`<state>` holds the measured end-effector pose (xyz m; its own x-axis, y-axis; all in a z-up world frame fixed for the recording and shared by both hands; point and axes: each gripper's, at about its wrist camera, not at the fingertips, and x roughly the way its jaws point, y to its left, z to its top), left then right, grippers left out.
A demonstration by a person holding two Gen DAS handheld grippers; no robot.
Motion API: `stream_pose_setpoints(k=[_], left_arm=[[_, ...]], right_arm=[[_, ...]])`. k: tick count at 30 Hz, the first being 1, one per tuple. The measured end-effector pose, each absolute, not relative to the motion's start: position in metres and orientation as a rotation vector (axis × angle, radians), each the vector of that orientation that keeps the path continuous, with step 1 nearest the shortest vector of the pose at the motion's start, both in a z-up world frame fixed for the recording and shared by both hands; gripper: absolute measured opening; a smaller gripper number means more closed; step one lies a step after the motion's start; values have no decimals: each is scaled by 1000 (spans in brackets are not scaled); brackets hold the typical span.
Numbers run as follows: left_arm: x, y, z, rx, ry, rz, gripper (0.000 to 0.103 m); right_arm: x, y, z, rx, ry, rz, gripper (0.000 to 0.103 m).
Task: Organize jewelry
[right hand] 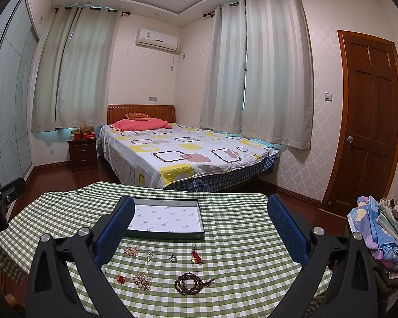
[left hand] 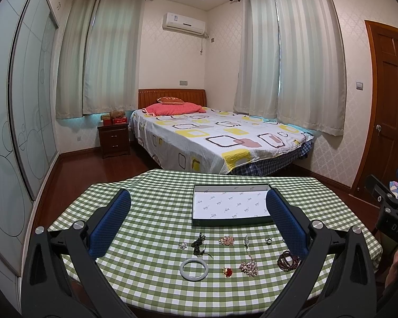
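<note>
I hold both tongs above the near edge of the table (left hand: 151,185), which is covered in green-and-white check cloth. My left gripper (left hand: 197,208) has its blue-padded fingers (left hand: 111,222) spread wide with nothing between them, and my right gripper (right hand: 200,221) is spread just as wide and also holds nothing.

The jewelry lies loose on the cloth in two rough rows, nearer me than the shallow dark-rimmed tray (left hand: 230,205), whose white printed lining is bare. In the left view the far row runs from a small pearl flower piece (left hand: 183,245) past a dark knotted cord pendant (left hand: 199,242), a pink beaded brooch (left hand: 226,240) and a slim drop piece (left hand: 246,242) to a small ring (left hand: 268,240). The near row holds a pale jade bangle (left hand: 193,269), a red-and-gold charm (left hand: 227,272), a pearly cluster brooch (left hand: 249,266) and a coiled dark bead bracelet (right hand: 189,282). A red tasselled charm (right hand: 196,256) lies right of the ring.

Beyond the table stands a bed (left hand: 212,137).
</note>
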<state>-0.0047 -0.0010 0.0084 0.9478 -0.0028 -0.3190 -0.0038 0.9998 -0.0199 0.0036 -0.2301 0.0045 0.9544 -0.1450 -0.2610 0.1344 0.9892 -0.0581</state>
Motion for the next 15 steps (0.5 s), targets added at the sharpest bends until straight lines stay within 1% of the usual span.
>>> stream_pose_setpoints(k=[15], left_arm=[[-5,-1,10,-22,323,0,99]], right_arm=[[4,-229,4,-42,269,-143,98]])
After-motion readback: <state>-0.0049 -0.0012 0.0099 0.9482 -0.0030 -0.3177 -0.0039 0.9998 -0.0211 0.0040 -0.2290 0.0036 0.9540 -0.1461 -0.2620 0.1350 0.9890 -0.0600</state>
